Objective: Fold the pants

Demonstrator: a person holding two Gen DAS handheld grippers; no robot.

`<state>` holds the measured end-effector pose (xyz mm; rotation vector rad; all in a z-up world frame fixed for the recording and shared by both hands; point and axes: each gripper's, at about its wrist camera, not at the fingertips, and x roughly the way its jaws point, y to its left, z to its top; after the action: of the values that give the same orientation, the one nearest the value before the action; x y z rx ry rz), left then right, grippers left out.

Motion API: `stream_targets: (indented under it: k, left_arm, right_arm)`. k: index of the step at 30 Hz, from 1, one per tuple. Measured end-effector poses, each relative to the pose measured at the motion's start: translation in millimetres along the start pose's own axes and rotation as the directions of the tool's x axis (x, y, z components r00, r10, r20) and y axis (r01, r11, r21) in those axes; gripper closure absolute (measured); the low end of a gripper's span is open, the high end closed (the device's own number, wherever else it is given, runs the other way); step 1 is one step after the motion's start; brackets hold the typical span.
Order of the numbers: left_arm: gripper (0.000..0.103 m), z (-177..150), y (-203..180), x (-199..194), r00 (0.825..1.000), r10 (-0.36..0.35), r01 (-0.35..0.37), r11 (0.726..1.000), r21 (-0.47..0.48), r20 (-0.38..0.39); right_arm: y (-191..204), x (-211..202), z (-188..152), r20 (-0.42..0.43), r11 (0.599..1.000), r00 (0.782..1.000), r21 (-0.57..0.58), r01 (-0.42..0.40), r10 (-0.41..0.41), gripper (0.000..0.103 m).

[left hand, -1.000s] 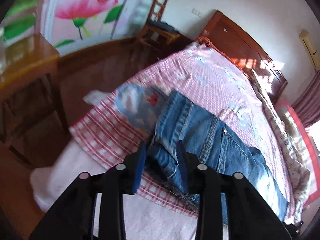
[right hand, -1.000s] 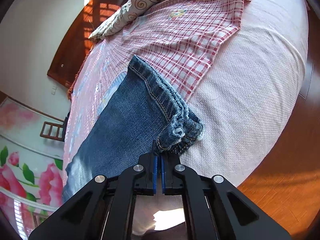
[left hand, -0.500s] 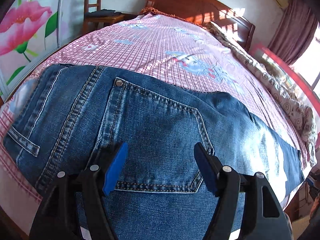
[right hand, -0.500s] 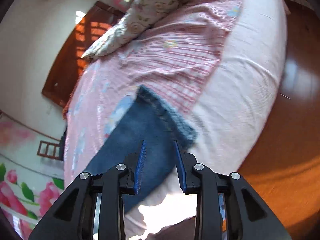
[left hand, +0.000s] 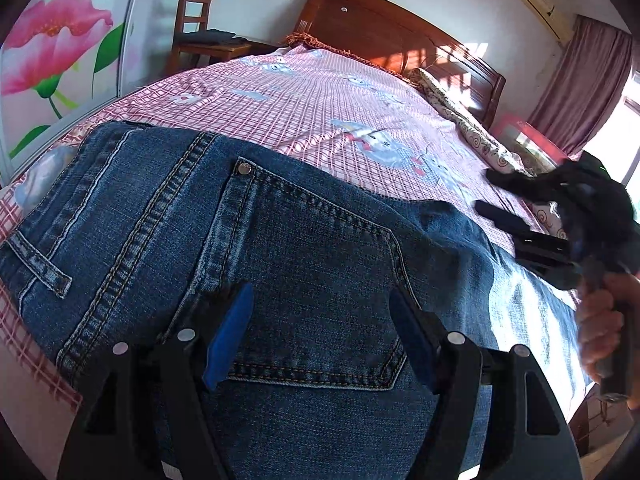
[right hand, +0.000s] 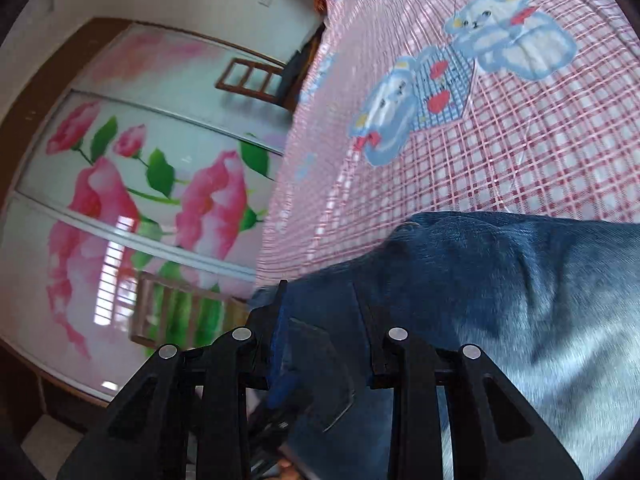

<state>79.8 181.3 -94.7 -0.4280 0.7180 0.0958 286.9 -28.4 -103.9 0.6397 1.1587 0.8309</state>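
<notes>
Blue jeans (left hand: 304, 240) lie flat on the bed with the seat up and a back pocket showing. My left gripper (left hand: 320, 336) hovers over that pocket, its blue-padded fingers (left hand: 228, 336) wide open with nothing clamped. In the left wrist view a hand (left hand: 600, 320) holds my right gripper (left hand: 482, 192) at the right, above the leg. In the blurred right wrist view the jeans (right hand: 500, 288) fill the lower right. There my right gripper (right hand: 320, 312) has its jaws partly apart over the denim, gripping nothing. Something dark and blurred shows low between its fingers.
The pink checked sheet (left hand: 320, 92) with blue cartoon prints (right hand: 440, 72) covers the bed. A wooden headboard (left hand: 380, 28) and a rolled floral quilt (left hand: 472, 128) lie beyond. A chair (left hand: 200, 20) and flower-painted wardrobe doors (right hand: 140, 200) stand left of the bed.
My left gripper let go of the waistband, opened wide and moved over the back pocket. My right gripper released the leg hem, opened partly and swung along the leg toward the seat.
</notes>
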Motion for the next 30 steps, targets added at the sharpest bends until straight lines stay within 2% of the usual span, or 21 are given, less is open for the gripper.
stream_targets:
  k: [1,2,3,4,5,8,10,11,15,16,17,18,20,21,22,23,24,25,28,29,30]
  left_arm:
    - [0.033,-0.4,0.5,0.0,1.000,-0.011,0.011,1.000,0.006,0.000]
    - [0.033,-0.5,2.4,-0.4,1.000,-0.025,0.025,1.000,0.008,0.000]
    - [0.033,-0.5,2.8,-0.2,0.999,-0.040,0.040,0.999,0.008,0.000]
    - [0.033,-0.7,4.5,-0.9,0.999,-0.052,0.052,0.999,0.010,0.000]
    - [0.033,-0.6,4.5,-0.9,0.998,-0.060,0.060,0.998,0.012,0.000]
    - [0.033,-2.2,4.6,-0.7,0.998,-0.064,0.064,0.998,0.013,0.009]
    - [0.033,-2.9,3.9,-0.8,0.998,-0.059,0.058,0.998,0.015,0.012]
    - [0.033,-2.7,4.0,-0.8,0.998,-0.059,0.059,0.998,0.012,0.013]
    - [0.033,-2.5,2.1,0.1,0.999,-0.047,0.047,0.999,0.004,0.015]
    - [0.033,-2.6,1.2,0.4,0.999,-0.042,0.042,0.999,0.006,0.015]
    - [0.033,-3.1,0.2,0.6,0.999,-0.038,0.038,0.999,0.009,0.015]
    - [0.033,-3.5,-0.7,0.9,0.999,-0.035,0.035,0.999,0.015,0.015]
    - [0.033,-3.1,-2.7,2.5,1.000,-0.026,0.026,0.999,0.033,0.009]
    - [0.033,-3.2,-3.8,3.1,1.000,-0.019,0.019,0.999,0.042,0.006]
    - [0.033,-2.9,-4.6,3.3,1.000,-0.015,0.015,0.999,0.047,0.005]
    - [0.033,-2.8,-5.7,3.4,1.000,-0.012,0.011,0.999,0.052,0.005]
    - [0.033,-3.1,-6.9,3.9,1.000,-0.006,0.005,0.998,0.060,0.007]
    - [0.033,-3.1,-8.6,4.5,1.000,0.003,-0.003,0.997,0.073,0.007]
    - [0.033,-4.7,-14.3,6.2,1.000,0.029,-0.030,0.992,0.122,0.008]
    - [0.033,-5.2,-16.1,6.1,0.999,0.035,-0.036,0.990,0.136,0.011]
    - [0.033,-5.8,-17.6,6.4,0.999,0.041,-0.042,0.988,0.148,0.012]
  right_arm:
    - [-7.4,15.1,3.5,-0.022,0.998,0.998,0.000,0.065,-0.065,0.075]
    - [-21.0,24.3,10.1,-0.027,0.995,0.994,0.013,0.103,-0.102,0.103]
    - [-36.5,24.2,16.6,-0.009,0.994,0.996,0.070,0.084,-0.084,0.103]
    - [-48.4,22.0,21.1,0.016,0.990,1.000,0.142,0.024,-0.027,0.103]
    - [-48.5,22.4,22.7,0.017,0.988,0.999,0.152,0.025,-0.027,0.103]
    - [-18.1,22.1,19.4,0.009,0.990,0.990,-0.003,0.143,-0.143,0.103]
    - [-7.1,11.0,16.6,0.047,0.991,0.990,-0.003,0.136,-0.136,0.103]
    - [0.7,5.6,12.1,0.066,0.995,0.993,-0.010,0.103,-0.102,0.103]
    - [19.9,25.1,1.6,-0.014,0.999,1.000,-0.040,-0.011,0.011,0.103]
    - [20.9,35.8,-1.3,-0.043,0.998,0.999,-0.056,-0.007,0.005,0.103]
    - [15.9,45.0,-4.5,-0.071,0.997,0.997,-0.072,0.038,-0.043,0.103]
    - [6.5,55.2,-6.5,-0.097,0.989,0.987,-0.083,0.122,-0.130,0.103]
    - [-10.7,49.7,-4.9,-0.058,0.997,0.995,-0.002,0.077,-0.077,0.103]
    - [-8.1,35.9,-5.1,-0.008,0.994,0.994,0.025,0.108,-0.108,0.102]
    - [-3.9,18.0,-8.5,0.041,0.996,0.996,0.036,0.081,-0.082,0.102]
    - [-0.7,-5.7,-14.8,0.090,0.999,0.996,0.038,-0.004,0.001,0.102]
    - [0.9,-33.2,-25.5,0.142,0.997,0.988,0.031,-0.067,0.062,0.102]
    - [0.6,-64.4,-38.6,0.191,0.997,0.979,0.011,-0.081,0.077,0.102]
    - [-20.5,-167.3,-88.9,0.345,0.998,0.937,-0.028,-0.051,0.058,0.101]
    - [-34.7,-201.7,-107.2,0.390,1.000,0.921,0.000,-0.013,0.012,0.085]
    - [-51.2,-237.8,-128.7,0.445,0.999,0.894,0.046,0.030,-0.047,0.057]
